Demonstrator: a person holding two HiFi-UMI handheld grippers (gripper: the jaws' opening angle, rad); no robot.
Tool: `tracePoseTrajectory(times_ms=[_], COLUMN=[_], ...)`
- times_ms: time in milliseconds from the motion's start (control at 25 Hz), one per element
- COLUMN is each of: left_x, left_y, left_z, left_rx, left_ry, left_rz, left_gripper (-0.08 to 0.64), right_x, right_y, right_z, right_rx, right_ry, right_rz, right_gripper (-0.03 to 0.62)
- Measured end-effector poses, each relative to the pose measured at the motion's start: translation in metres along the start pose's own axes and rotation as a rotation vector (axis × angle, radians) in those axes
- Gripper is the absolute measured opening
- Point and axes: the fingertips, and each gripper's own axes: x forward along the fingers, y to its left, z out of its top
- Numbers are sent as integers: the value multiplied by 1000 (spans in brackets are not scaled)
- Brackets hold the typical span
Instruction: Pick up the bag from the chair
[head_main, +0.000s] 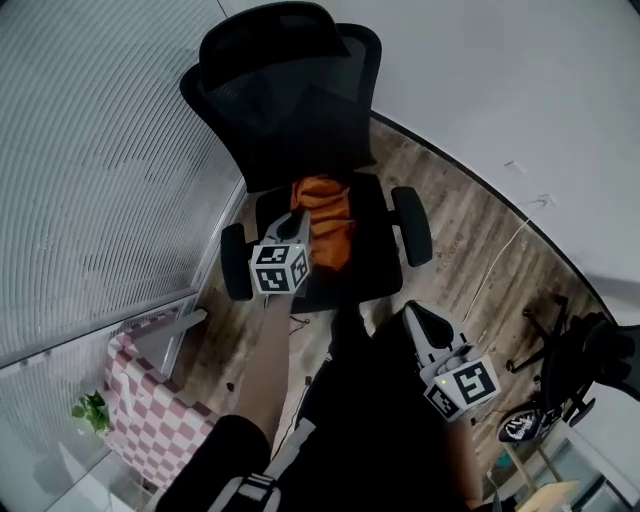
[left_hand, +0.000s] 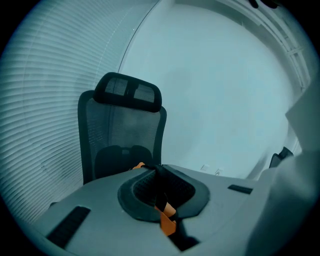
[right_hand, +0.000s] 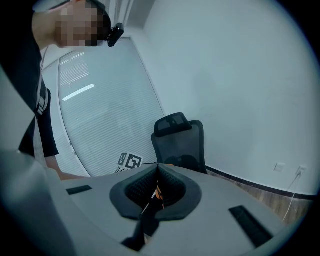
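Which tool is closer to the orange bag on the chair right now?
Left. The left tool is at the edge of the orange bag; the right tool hangs back, short of the chair.

We stand on a wood-plank floor (head_main: 470, 230) between a finely slatted partition (head_main: 90, 170) and a plain white wall (head_main: 500, 70); a pink checkered seat (head_main: 150, 410) sits by the partition.

We see the seat (head_main: 378, 258) walled by the backrest (head_main: 285, 90) behind, with the left armrest (head_main: 235, 262) and the right armrest (head_main: 412, 226) at its sides, so it stands open only from above and from its front edge. The orange bag (head_main: 330, 225) fills its middle, with bare strips either side. The blinds (head_main: 100, 180) stand close on the left; we find open floor (head_main: 470, 225) on the right.
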Motion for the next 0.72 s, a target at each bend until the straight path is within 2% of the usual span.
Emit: tracePoseTrajectory(times_ms=[360, 600, 720], left_x=[-58, -99, -121], left_y=[-38, -60, -73], left_z=[-4, 2, 3], left_rx=[-62, -97, -92], left_ry=[-17, -72, -95], left_rz=[-55, -113, -124], left_gripper=[35, 34, 34], right_x=[-19, -29, -40], right_y=[13, 23, 24], right_z=[14, 6, 6], right_rx=[-13, 42, 35], right_ry=[-91, -132, -139], right_rz=[24, 63, 75], right_gripper=[20, 20, 20])
